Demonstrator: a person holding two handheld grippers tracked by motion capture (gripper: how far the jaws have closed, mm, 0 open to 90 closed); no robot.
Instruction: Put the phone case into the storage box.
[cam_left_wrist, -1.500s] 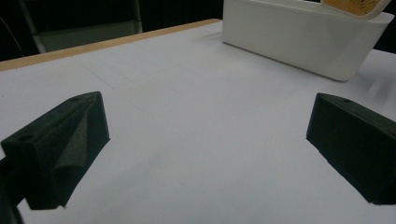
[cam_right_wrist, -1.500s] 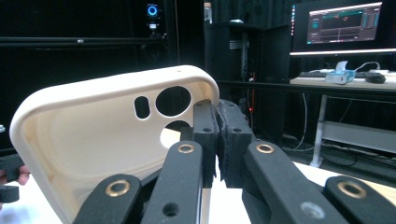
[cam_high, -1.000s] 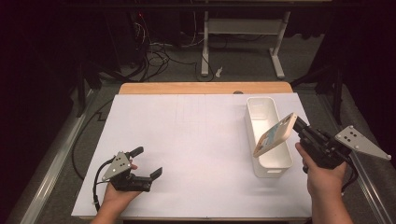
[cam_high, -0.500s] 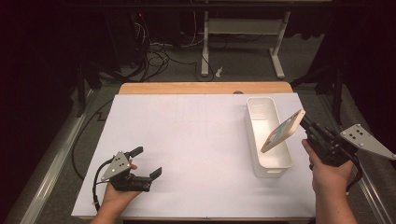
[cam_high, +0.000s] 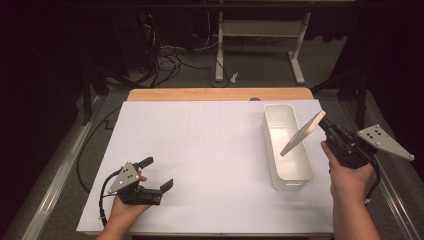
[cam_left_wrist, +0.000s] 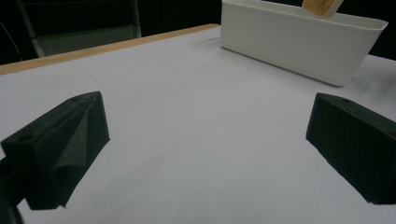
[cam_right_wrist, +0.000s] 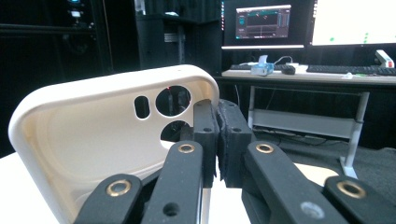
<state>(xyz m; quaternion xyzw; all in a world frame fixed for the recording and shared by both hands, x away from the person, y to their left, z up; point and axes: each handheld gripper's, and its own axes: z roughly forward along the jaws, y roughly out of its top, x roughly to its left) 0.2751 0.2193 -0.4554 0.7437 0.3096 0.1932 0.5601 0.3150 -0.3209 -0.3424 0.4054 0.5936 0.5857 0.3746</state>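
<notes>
A cream phone case (cam_high: 302, 134) with camera cut-outs hangs tilted over the right side of the white bin (cam_high: 278, 108). My right gripper (cam_high: 324, 120) is shut on the case's edge, at the bin's right. In the right gripper view the jaws pinch the case (cam_right_wrist: 102, 135) beside its camera holes, with the gripper (cam_right_wrist: 217, 135) closed tight on the thin wall. My left gripper (cam_high: 157, 173) rests near the table's front left with its jaws wide open and nothing between them. The left gripper view (cam_left_wrist: 205, 154) looks over bare white table toward the bin (cam_left_wrist: 299, 46) and a corner of the case (cam_left_wrist: 322, 5).
A white sheet (cam_high: 210, 150) covers the table, with a wooden strip (cam_high: 220, 94) along its far edge. Beyond it stand desk legs (cam_high: 297, 55) and floor cables (cam_high: 170, 55). The right gripper view faces a desk with lit monitors (cam_right_wrist: 261, 21).
My right gripper has carried the phone case a little to the right and up, toward the bin's right rim. The left gripper has stayed still.
</notes>
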